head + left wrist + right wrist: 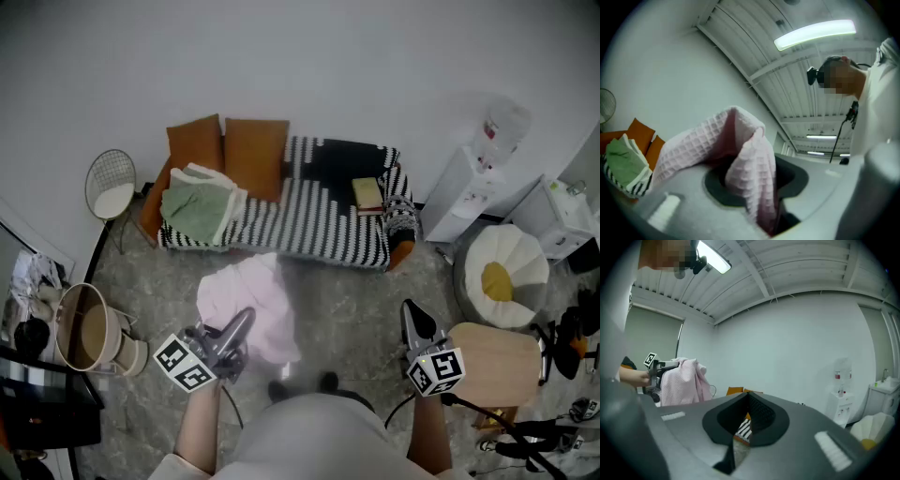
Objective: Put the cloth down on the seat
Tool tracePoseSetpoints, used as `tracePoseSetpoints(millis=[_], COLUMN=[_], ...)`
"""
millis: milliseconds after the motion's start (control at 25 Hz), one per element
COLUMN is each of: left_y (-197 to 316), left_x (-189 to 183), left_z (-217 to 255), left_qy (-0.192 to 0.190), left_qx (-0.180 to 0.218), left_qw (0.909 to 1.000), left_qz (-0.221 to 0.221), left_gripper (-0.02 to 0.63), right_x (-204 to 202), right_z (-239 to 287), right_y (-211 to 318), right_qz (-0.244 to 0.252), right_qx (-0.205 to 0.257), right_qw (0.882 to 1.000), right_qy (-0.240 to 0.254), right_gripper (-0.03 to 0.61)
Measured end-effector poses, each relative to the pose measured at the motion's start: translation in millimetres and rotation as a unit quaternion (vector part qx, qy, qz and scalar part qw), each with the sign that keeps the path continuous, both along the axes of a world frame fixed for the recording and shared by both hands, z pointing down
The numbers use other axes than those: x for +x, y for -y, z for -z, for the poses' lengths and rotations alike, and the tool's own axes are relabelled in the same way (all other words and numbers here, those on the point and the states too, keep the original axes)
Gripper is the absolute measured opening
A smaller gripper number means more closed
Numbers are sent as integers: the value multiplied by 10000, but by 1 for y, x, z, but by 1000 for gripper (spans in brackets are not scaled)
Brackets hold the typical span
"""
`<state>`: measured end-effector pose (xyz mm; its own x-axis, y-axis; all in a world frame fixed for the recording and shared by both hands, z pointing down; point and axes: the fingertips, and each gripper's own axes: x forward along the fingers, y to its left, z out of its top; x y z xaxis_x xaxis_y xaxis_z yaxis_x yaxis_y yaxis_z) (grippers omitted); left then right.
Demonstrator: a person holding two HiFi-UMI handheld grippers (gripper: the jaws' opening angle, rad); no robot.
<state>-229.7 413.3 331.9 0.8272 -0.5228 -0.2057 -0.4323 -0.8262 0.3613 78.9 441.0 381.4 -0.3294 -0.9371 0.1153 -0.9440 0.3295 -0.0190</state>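
Observation:
A pink waffle cloth (251,298) hangs bunched from my left gripper (246,319), which is shut on it above the floor, in front of the sofa. In the left gripper view the cloth (740,159) fills the space between the jaws and drapes over them. The seat is a sofa (319,225) with a black-and-white striped cover, against the far wall. My right gripper (410,311) is held at the right, its jaws (747,395) shut with nothing in them. From the right gripper view, the cloth (682,380) shows at the left.
On the sofa lie a folded green towel (197,208), two orange cushions (225,145) and a book (367,194). A round wire chair (111,186) and a bin (84,328) stand left. A white beanbag (506,272), a wooden table (492,361) and a water dispenser (473,183) stand right.

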Motion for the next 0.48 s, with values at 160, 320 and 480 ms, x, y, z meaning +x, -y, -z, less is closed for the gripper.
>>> tracePoseSetpoints(millis=[160, 320, 480], left_y=[0, 1, 2], left_x=[0, 0, 0], left_z=[1, 0, -1], left_qy=[-24, -18, -17], left_qx=[24, 18, -4], left_qw=[10000, 10000, 10000], left_qz=[-24, -40, -42], left_gripper=[129, 129, 129], right_x=[-1, -2, -4], right_z=[1, 1, 1], right_y=[-1, 0, 1], right_qz=[-11, -7, 11], right_qx=[18, 21, 0], right_qw=[10000, 10000, 10000], right_qy=[9, -1, -13], right_gripper=[-2, -2, -2])
